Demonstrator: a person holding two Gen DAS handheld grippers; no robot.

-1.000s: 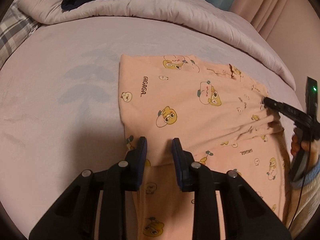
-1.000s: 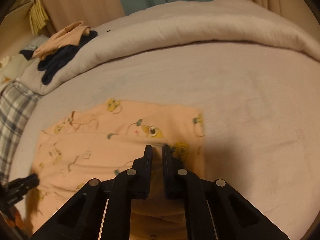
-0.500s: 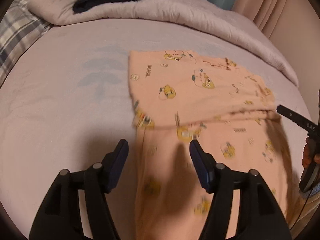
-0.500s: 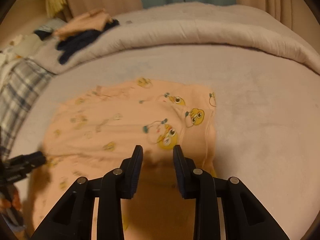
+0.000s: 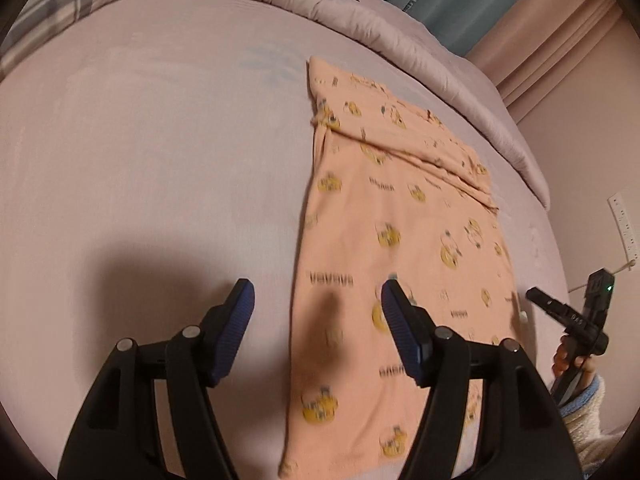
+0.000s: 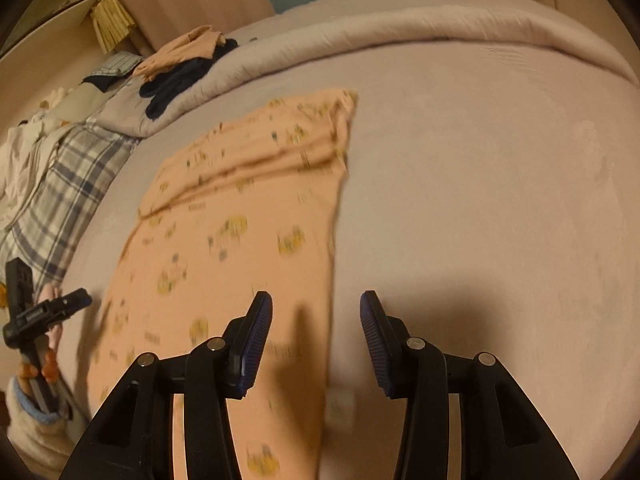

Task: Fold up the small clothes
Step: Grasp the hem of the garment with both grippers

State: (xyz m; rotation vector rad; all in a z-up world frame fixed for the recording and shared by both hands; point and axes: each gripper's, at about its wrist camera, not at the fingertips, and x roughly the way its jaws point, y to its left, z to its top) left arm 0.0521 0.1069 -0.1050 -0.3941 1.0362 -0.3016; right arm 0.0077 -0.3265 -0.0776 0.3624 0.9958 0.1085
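A peach garment with yellow cartoon prints (image 5: 384,240) lies flat on the bed, its far end folded back over itself (image 5: 400,128). It also shows in the right wrist view (image 6: 224,248). My left gripper (image 5: 318,304) is open and empty, held above the garment's near left edge. My right gripper (image 6: 316,312) is open and empty above the garment's near right edge. Each gripper appears in the other's view, the right one (image 5: 560,312) and the left one (image 6: 48,312).
The lilac bed sheet (image 5: 140,160) spreads around the garment. A rolled duvet (image 6: 400,32) runs along the far side with dark and peach clothes (image 6: 184,68) piled on it. A plaid pillow (image 6: 68,176) lies at the head. Curtains (image 5: 460,4) hang behind.
Both grippers let go of the garment's folded-over end, opened wide and pulled back toward its near end. The fold now rests on the far part of the garment.
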